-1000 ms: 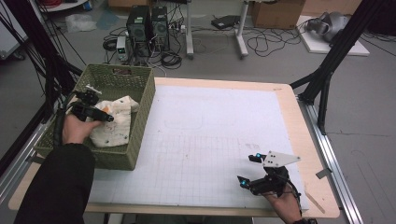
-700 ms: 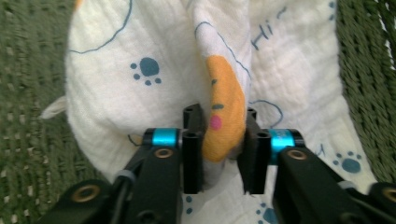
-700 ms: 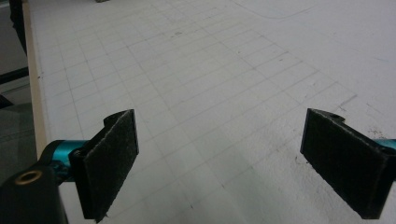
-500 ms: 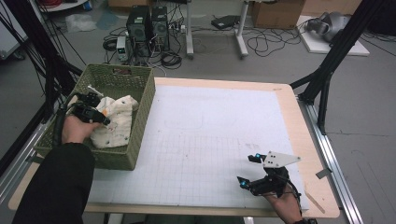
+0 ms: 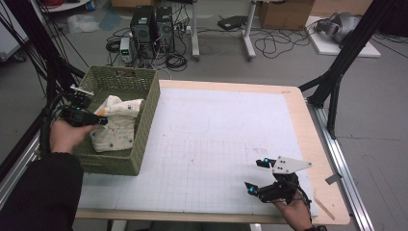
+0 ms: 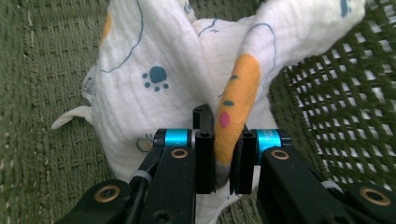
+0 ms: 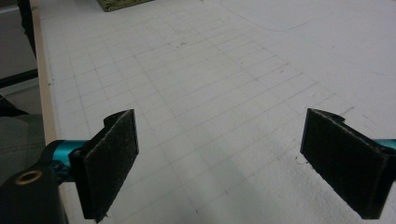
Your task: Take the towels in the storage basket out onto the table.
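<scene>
Cloth (image 6: 154,79) fold's pinched tight in my left gripper (image 6: 223,161) jaws to lift it from the basket (image 5: 144,103) at 10 o'clock, while my right gripper (image 5: 257,175) waits wide-jawed over the worktop (image 5: 216,144).

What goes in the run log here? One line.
left gripper: just closed on cloth in basket | right gripper: open, idle over mat

Beyond my worktop (image 5: 308,144) lies a grey floor (image 5: 288,62) strewn with black cables (image 5: 274,45). Two computer towers (image 5: 153,26) stand by white desk legs (image 5: 249,29); cardboard boxes (image 5: 284,12) sit farther back. Black frame struts (image 5: 344,57) rise at my right.
</scene>
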A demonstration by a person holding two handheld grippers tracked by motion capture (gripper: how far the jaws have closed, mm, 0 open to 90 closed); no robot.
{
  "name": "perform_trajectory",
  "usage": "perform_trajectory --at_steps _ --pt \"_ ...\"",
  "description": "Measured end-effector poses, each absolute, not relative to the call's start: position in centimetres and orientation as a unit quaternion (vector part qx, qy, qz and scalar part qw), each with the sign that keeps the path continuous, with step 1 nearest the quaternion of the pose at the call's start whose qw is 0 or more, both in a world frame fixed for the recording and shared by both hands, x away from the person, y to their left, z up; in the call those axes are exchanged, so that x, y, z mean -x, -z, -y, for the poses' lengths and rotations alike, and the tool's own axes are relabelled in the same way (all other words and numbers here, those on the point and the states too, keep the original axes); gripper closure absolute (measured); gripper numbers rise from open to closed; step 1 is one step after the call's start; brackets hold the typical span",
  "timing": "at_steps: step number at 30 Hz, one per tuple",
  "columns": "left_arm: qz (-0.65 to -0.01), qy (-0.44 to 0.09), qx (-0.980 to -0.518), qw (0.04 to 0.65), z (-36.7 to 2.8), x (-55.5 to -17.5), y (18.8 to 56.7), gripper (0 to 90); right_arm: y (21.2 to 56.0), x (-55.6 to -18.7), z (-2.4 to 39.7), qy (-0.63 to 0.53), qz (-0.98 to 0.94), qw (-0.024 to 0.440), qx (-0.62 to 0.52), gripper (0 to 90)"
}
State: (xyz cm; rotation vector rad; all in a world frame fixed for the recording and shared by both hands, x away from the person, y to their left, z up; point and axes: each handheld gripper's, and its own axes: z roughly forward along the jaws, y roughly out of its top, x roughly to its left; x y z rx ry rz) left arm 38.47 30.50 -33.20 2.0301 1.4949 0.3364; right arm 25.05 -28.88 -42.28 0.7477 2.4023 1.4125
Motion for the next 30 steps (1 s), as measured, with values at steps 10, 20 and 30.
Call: perform_trajectory --at_steps 10,20,30 --pt "-0.559 -0.12 -0.754 0.323 -31.6 -36.8 31.9 82.9 42.2 -25.1 28.7 -0.486 -0.827 0.124 -0.255 10.5" --pt "-0.559 -0.105 -0.748 0.341 -32.3 -36.1 31.7 82.8 42.2 -25.2 28.4 -0.486 -0.828 0.122 -0.252 10.4" --pt "-0.558 -0.085 -0.743 0.361 -32.5 -35.8 31.8 82.8 42.2 -25.3 28.2 -0.485 -0.83 0.118 -0.25 10.4"
